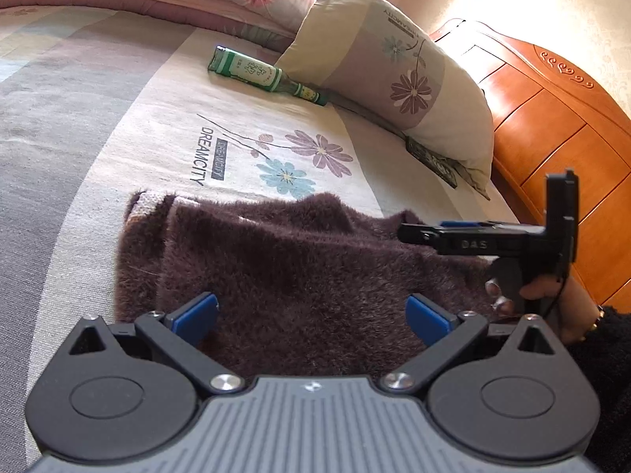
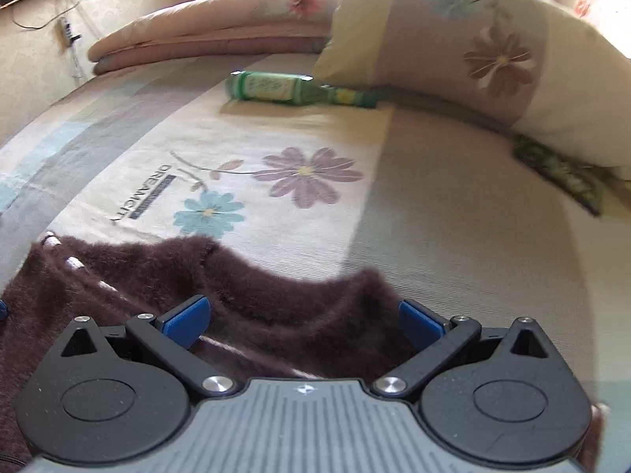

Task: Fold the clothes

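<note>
Both tongs, left tongs and right tongs, are hovering spread apart over the brown fuzzy garment lying partly folded on the bed, folding apparently unfinished.

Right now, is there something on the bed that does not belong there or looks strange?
Yes. A green glass bottle lies on its side on the bedsheet, its neck against the flowered pillow. A bottle is an odd thing on a bed during folding. The brown fuzzy garment lies rumpled in front of both open claws, which is expected.
</note>
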The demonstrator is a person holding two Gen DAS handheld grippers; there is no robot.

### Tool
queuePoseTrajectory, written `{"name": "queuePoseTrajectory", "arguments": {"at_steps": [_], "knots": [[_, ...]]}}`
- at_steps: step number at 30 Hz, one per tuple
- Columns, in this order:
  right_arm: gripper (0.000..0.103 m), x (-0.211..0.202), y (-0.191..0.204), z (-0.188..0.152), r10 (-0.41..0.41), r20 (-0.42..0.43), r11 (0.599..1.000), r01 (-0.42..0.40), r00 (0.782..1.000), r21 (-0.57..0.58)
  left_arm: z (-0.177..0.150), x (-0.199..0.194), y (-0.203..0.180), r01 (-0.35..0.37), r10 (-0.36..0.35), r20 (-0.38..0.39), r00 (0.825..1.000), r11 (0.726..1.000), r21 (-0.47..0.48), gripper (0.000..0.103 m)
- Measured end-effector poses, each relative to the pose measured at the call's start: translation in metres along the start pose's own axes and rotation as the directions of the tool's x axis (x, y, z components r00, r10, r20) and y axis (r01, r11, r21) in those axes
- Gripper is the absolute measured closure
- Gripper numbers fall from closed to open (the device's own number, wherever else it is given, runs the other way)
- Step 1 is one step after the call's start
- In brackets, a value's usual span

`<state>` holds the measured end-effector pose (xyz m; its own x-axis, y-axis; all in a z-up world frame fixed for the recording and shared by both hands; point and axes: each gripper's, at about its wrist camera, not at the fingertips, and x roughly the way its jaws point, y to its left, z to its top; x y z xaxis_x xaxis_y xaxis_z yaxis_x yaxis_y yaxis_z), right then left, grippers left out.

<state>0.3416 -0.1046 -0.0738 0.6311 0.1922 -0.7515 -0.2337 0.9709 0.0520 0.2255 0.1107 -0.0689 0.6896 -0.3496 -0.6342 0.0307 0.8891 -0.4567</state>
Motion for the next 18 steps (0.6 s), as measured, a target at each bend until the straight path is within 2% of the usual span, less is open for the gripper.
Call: {"name": "queuePoseTrajectory", "arguments": {"at_steps": [3,7,10,14,18], "knots": [[0.0,0.014,-0.017,-0.011,-0.013,-0.059,0.999,0.016,0.998,0.044,0.0,0.0,-0.003,0.007,-0.007,-0.003,1.0,1.0,0.004,0.002],[0.0,0.029,-0.039,-0.008,0.026,-0.038,0.987,-0.02,0.999,0.161,-0.003,-0.006,-0.01,0.02,-0.02,-0.008,1.0,1.0,0.013,0.002],[0.0,0.019,-0.032,-0.002,0.006,-0.034,0.987,0.0,0.999,0.161,-0.007,-0.016,-0.012,0.023,-0.023,-0.004,1.0,1.0,0.017,0.002],[0.0,-0.026,-0.005,-0.008,-0.023,0.028,0.995,0.02,0.999,0.095,-0.013,-0.026,-0.014,0.028,-0.028,-0.003,1.0,1.0,0.003,0.002],[0.0,-0.077,0.026,-0.033,-0.052,0.074,0.998,0.05,0.996,0.037,-0.026,-0.031,-0.019,0.032,-0.032,-0.029,0.999,0.999,0.005,0.002]]}}
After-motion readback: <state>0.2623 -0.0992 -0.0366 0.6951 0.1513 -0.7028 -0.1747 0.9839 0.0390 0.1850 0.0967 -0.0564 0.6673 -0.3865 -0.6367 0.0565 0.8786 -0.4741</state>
